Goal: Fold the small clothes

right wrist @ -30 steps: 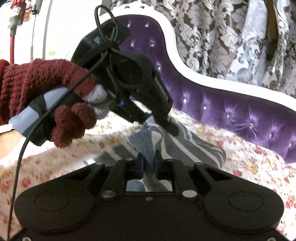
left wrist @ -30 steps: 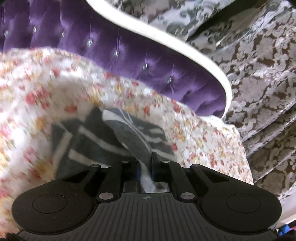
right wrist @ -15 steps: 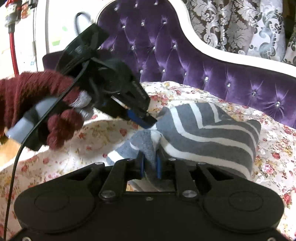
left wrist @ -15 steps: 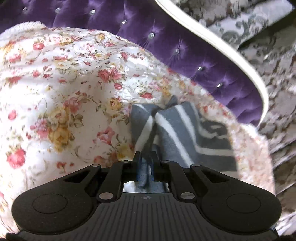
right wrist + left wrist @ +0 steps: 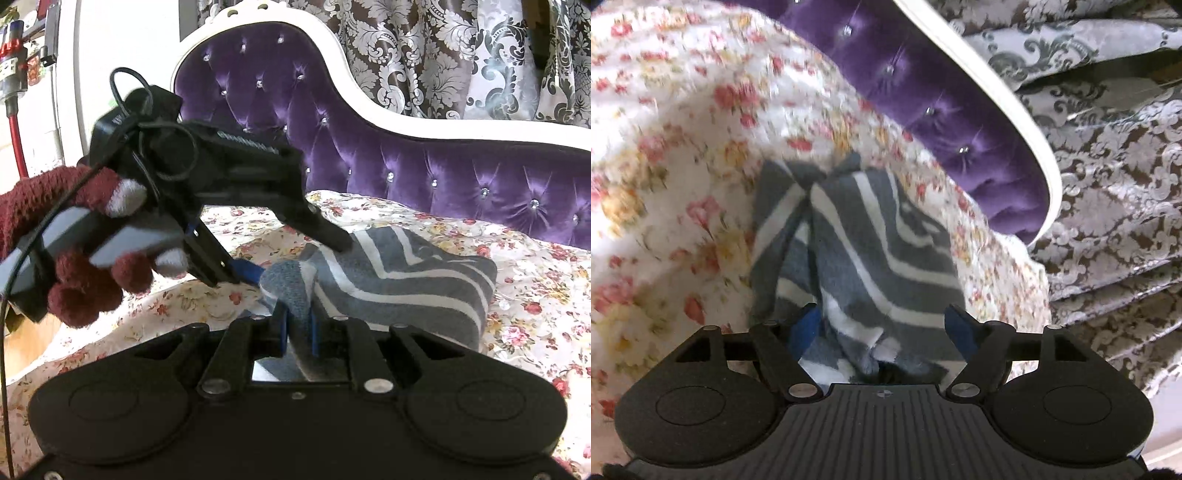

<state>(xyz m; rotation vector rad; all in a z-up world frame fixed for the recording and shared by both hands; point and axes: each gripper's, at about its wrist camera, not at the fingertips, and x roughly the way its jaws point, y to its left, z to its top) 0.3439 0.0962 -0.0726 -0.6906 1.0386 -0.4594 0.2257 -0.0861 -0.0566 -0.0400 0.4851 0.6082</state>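
The grey striped cloth [image 5: 391, 273] lies bunched on the floral bedspread [image 5: 517, 295], in front of the purple headboard [image 5: 406, 166]. The right gripper [image 5: 298, 325] has its fingers clamped on a fold at the cloth's near edge. The left gripper [image 5: 882, 325] has its fingers spread apart, one on either side of the cloth, held by a hand in a red glove [image 5: 85, 288].

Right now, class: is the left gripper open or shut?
Open: the left gripper has both fingers spread apart around the striped garment.
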